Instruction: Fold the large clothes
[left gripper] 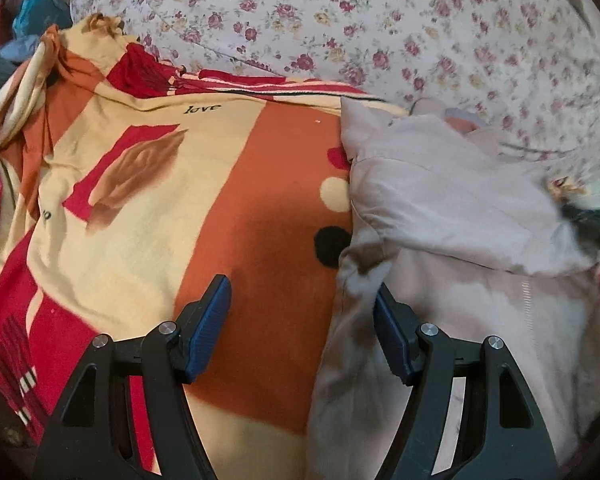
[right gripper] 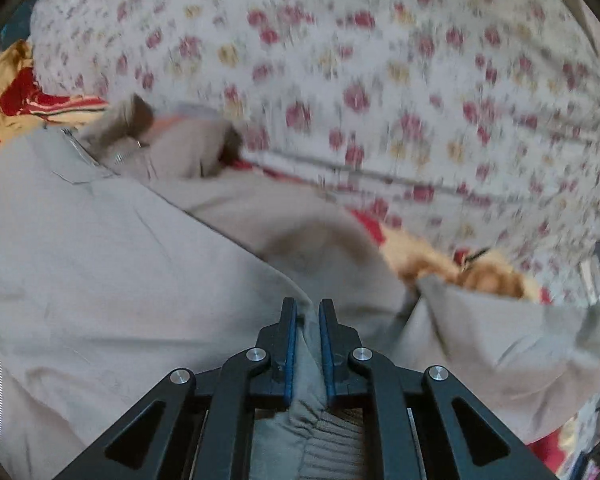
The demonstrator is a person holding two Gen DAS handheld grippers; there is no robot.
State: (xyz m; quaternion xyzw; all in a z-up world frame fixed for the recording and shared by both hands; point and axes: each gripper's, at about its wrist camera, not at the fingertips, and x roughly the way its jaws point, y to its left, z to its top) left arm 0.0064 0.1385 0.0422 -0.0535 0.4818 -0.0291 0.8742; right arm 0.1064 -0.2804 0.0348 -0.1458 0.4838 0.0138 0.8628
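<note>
A pale beige zip-up jacket [left gripper: 452, 216] lies crumpled on a bed, at the right of the left wrist view. It fills the lower left of the right wrist view as the same jacket [right gripper: 112, 264]. My right gripper [right gripper: 308, 312] is shut on a fold of the jacket near its ribbed cuff [right gripper: 332, 436], cloth pinched between the blue pads. My left gripper [left gripper: 302, 304] stands open above the blanket, its right finger against the jacket's left edge, with no cloth pinched between the pads.
Under the jacket lies an orange, cream and red patterned blanket [left gripper: 204, 184]. A white quilt with red flowers [left gripper: 340, 28] bulges behind it, and this flowered quilt [right gripper: 380, 80] fills the upper right wrist view. Bags and clutter [left gripper: 24, 16] sit at far left.
</note>
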